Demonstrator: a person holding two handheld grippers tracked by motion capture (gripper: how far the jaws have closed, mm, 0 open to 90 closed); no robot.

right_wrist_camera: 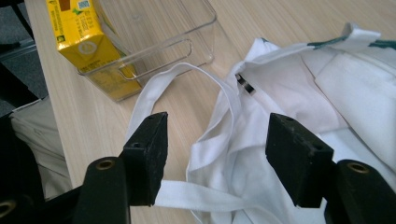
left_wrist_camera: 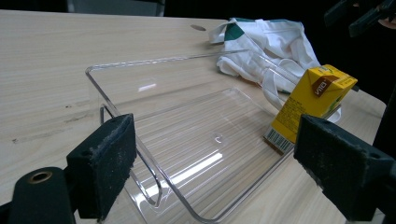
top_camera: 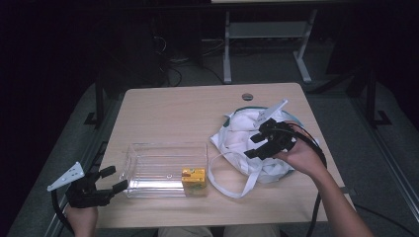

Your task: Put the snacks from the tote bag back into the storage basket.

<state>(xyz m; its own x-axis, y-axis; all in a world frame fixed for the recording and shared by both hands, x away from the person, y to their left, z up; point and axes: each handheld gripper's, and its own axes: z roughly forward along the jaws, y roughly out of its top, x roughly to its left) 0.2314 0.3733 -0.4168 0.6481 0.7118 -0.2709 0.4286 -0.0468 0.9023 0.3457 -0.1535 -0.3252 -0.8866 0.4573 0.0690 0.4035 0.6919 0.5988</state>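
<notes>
White cloth bag [top_camera: 247, 138], crumpled, looped straps, under released right hand-held gripper [top_camera: 257, 144].

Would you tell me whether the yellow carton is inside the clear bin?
Inside: the yellow carton stands in a corner of the clear bin.

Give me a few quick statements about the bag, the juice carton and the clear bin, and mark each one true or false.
1. The yellow juice carton stands inside the clear bin. True.
2. The white bag lies inside the bin. False: it lies on the table, beside the bin.
3. The right gripper is over the bag, jaws apart. True.
4. The left gripper holds the carton. False: its jaws are open and empty.
</notes>
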